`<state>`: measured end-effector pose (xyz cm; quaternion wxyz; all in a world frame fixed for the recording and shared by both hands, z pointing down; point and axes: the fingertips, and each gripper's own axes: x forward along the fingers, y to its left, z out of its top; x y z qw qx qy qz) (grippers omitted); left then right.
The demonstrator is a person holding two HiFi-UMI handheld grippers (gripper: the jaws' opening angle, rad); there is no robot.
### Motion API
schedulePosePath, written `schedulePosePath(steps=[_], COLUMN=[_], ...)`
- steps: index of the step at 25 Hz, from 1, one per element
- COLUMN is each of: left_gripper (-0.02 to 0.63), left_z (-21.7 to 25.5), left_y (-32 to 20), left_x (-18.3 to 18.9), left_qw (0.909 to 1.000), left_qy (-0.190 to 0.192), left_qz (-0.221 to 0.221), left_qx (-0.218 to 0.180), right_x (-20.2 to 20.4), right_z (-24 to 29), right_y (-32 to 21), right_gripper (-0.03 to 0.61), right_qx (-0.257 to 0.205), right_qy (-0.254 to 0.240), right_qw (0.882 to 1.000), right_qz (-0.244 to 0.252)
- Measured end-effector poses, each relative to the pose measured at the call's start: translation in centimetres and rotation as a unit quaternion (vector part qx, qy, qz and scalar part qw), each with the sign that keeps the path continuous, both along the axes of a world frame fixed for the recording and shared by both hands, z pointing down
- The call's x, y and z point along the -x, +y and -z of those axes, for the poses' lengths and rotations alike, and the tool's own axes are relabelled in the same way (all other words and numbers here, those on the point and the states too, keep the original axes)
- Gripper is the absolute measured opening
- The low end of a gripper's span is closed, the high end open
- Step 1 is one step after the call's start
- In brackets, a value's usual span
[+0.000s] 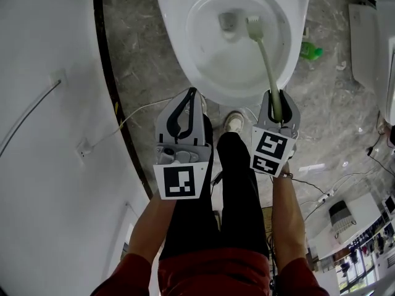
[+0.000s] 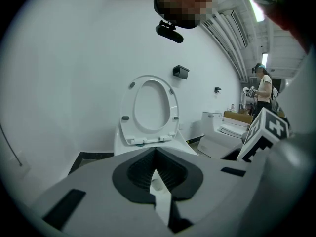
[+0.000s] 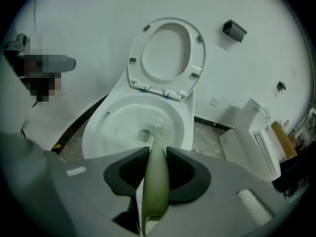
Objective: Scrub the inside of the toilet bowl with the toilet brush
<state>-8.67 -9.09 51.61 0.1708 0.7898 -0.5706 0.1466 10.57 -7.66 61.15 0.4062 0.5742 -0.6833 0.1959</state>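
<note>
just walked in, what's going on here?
A person stands over the toilet bowl with a gripper in each hand. The right gripper is shut on the pale green toilet brush, whose head sits deep in the bowl near the drain. The left gripper is shut and empty, held near the bowl's front rim. The seat is up.

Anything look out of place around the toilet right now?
Nothing wrong in the bowl: the right gripper is shut on the toilet brush, head down inside. Two minor things: a green item lies on the floor beside it, and a loose white cable trails nearby.
</note>
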Motion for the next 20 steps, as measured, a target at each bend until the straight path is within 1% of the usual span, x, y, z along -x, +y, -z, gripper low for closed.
schedulePosePath(steps=[3,5,7,10,13,15,17,20], left_gripper=[0.006,0.005,0.005,0.005,0.005,0.006,0.006,0.005], left_z=[-0.3,-0.5,-0.7,-0.9,-0.7,-0.7,-0.6,-0.6], left_y=[0.4,0.7,1.0,1.3,1.3,1.3,1.2,1.2], left_x=[0.1,0.4,0.7,1.1,1.3,1.4,1.3,0.9], left_qw=[1.0000,0.9999,0.9999,0.9998,0.9998,0.9998,0.9998,0.9999], left_qy=[-0.005,-0.009,-0.012,-0.012,-0.013,-0.014,-0.014,-0.010], left_qz=[-0.002,-0.004,-0.002,0.006,0.010,0.011,0.011,0.009], left_qx=[0.007,0.010,0.012,0.014,0.013,0.013,0.011,0.010], right_x=[1.2,3.0,5.1,7.4,8.8,9.3,9.2,8.1], right_z=[-2.9,-3.2,-2.6,-0.6,2.6,4.0,3.6,0.3], right_y=[1.4,2.0,2.2,2.0,1.1,0.5,0.3,0.4], right_gripper=[0.118,0.118,0.118,0.119,0.120,0.120,0.120,0.120], right_qx=[0.053,0.065,0.066,0.053,0.030,0.020,0.023,0.042], right_qy=[-0.046,-0.072,-0.100,-0.145,-0.207,-0.236,-0.235,-0.193], right_qw=[0.997,0.995,0.993,0.988,0.978,0.972,0.972,0.980], right_qz=[-0.021,-0.013,-0.003,0.008,0.010,0.007,0.004,0.001])
